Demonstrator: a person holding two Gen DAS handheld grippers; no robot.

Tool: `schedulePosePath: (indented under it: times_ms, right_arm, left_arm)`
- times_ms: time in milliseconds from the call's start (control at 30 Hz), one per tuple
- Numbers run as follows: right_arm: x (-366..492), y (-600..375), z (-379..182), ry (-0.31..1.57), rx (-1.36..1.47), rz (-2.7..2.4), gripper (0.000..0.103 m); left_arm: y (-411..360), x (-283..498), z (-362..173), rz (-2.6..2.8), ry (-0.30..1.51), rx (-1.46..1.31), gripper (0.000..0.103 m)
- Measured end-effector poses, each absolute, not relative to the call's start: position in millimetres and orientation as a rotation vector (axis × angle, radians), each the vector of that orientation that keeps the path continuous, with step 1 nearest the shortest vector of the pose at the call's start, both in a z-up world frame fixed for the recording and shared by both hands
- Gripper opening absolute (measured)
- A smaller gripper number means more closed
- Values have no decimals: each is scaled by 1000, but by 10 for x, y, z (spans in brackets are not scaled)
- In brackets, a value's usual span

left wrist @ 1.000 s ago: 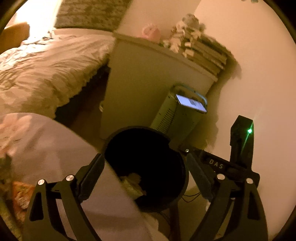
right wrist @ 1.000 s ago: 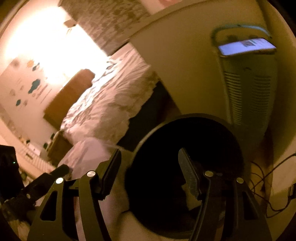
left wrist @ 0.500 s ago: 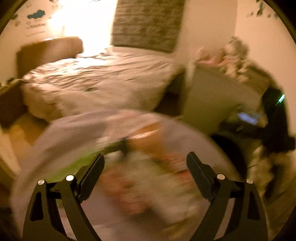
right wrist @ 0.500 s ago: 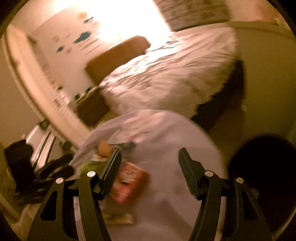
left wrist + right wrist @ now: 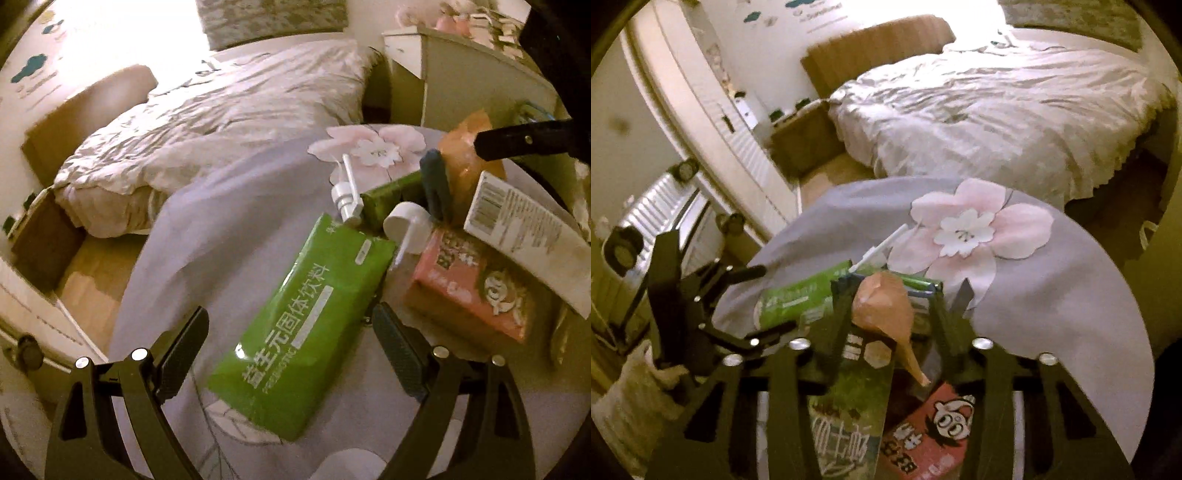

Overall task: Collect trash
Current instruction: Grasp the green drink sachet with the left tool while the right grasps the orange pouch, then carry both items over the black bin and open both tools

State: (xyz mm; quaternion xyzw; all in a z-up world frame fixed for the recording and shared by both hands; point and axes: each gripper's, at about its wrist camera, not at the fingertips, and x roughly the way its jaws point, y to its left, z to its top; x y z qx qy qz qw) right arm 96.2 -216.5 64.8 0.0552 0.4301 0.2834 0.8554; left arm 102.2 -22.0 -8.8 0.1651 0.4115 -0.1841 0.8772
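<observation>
L gripper [image 5: 288,332] over green pouch [image 5: 303,328], jaws apart

Box [image 5: 306,325] on cloth [image 5: 221,206], carton [image 5: 469,284] just right, bed [image 5: 229,110] behind.

I see a bright green pouch [image 5: 303,325] with white lettering on the lilac surface [image 5: 207,221]; right of the pouch, a red cartoon-printed box [image 5: 469,284]; beyond it, a pink printed flower [image 5: 369,147].

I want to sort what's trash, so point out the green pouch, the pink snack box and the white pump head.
green pouch [image 5: 295,325], left wrist view, on the middle of its printed face.
pink snack box [image 5: 469,280], left wrist view, on its pink top face.
white pump head [image 5: 345,201], left wrist view, on the pump's collar.
</observation>
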Motion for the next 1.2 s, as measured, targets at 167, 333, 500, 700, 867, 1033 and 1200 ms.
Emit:
schedulePosePath:
  times_ms: [167, 333, 500, 700, 867, 1033, 1200]
  right_arm:
    - [939, -2110, 644, 900, 109, 607, 30]
    - [845, -2118, 704, 868, 128, 601, 25]
    - [732, -2227, 836, 814, 169, 596, 24]
    - [566, -2479, 1082, 722, 239, 580, 24]
    - [413, -2688, 1248, 658, 273, 556, 24]
    - [239, -3035, 1329, 608, 309, 488, 24]
    - [22, -3632, 1337, 563, 363, 361, 24]
  left_arm:
    - [-222, 1089, -215, -477, 895, 311, 74]
    - [-137, 1169, -210, -465, 918, 191, 39]
    - [-33, 1088, -124, -435, 916, 93, 26]
    - [100, 844, 294, -427, 826, -66, 25]
    - [-132, 606, 701, -468, 752, -102, 25]
    - [-623, 481, 923, -560, 732, -118, 25]
    - [-1343, 440, 1008, -684, 722, -111, 25]
